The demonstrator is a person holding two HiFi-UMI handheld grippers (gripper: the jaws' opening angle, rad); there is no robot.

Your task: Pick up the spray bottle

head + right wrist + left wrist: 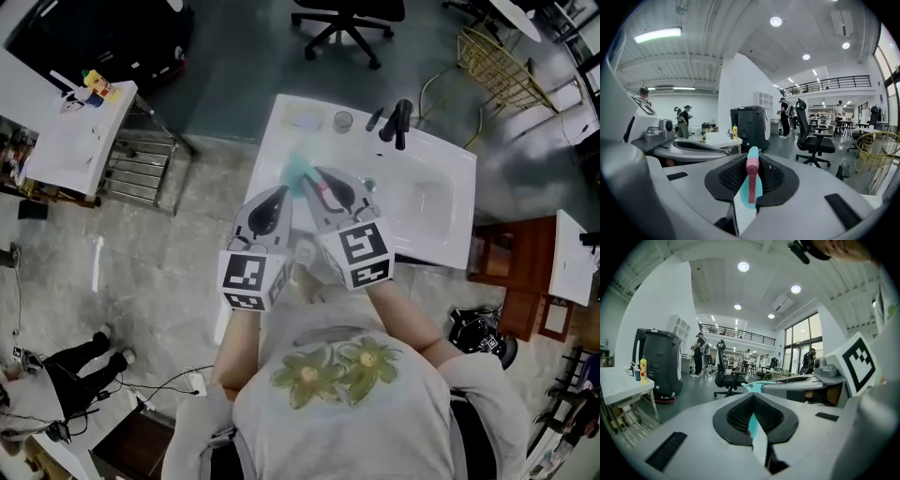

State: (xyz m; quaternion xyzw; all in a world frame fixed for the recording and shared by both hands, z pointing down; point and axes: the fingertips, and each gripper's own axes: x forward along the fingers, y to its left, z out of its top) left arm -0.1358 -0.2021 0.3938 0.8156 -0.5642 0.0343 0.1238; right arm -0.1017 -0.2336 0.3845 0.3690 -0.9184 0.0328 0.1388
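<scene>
Right gripper view: right claw [753, 160] clamps the spray bottle [754, 187], which has a teal head, pink nozzle and white body; the left claw [753, 401] pinches it too, above the desk [452, 159]

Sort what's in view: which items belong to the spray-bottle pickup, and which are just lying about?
Job: spray bottle; right hand-held gripper, shut on it; left hand-held gripper, teal between its jaws too.
Lying about: faucet; small cup; office chair; gold wire basket; yellow bottle.
</scene>
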